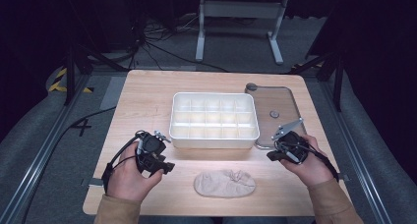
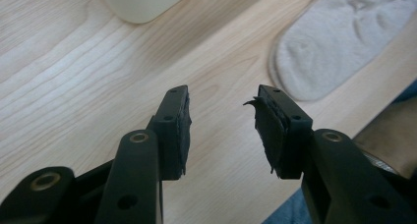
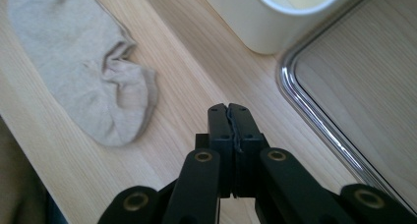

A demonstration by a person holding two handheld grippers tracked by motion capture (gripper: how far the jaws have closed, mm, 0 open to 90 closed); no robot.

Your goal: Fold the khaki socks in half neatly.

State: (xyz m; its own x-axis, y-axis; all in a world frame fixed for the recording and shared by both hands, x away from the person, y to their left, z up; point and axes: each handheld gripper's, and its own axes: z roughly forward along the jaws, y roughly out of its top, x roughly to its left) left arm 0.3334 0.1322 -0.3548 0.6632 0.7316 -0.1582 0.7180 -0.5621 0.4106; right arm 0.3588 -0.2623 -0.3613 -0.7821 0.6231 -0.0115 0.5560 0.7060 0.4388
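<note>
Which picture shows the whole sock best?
The high view: the sock lies whole on the table, between both hands. The right gripper view shows most of it, closer, cut off at the top edge. The left gripper view catches one end.

One beige sock lies just in front of the white divided box, the only box on the table. One clear lid lies flat to the right of that box. Two grippers sit in front of the box: the left gripper and the right gripper.
</note>
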